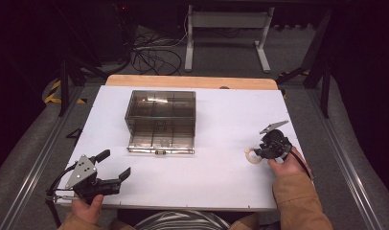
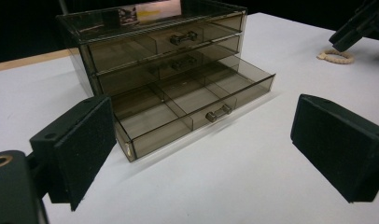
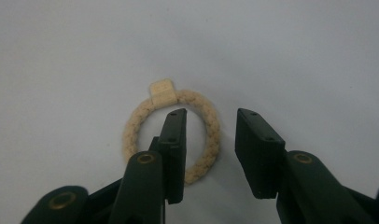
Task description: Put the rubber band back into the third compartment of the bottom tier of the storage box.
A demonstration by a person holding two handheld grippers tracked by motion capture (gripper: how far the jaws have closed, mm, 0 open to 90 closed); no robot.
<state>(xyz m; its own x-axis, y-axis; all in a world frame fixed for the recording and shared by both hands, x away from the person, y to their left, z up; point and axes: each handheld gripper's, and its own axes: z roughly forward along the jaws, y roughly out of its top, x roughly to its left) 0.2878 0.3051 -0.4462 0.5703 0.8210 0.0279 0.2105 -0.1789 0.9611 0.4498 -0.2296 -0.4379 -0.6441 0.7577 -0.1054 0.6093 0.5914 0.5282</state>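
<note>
A smoked see-through drawer box (image 1: 161, 112) stands mid-table, its bottom drawer (image 2: 192, 109) pulled out and looking empty. A cream rope ring (image 1: 252, 156) with a small square tag lies flat on the white table to the right. My right gripper (image 1: 256, 152) is low over it and open. In the right gripper view one jaw stands inside the ring (image 3: 131, 126) and the other outside, so the right gripper (image 3: 210, 140) straddles the ring's right side without pinching it. My left gripper (image 1: 117, 163) is wide open near the front left, holding nothing, and the left gripper (image 2: 201, 135) faces the open drawer.
The white table top (image 1: 221, 177) sits on a wooden board that shows along the far edge (image 1: 192, 80). Beyond it are cables and a white stand frame (image 1: 226, 36) on the floor. Metal rails run along both sides of the table.
</note>
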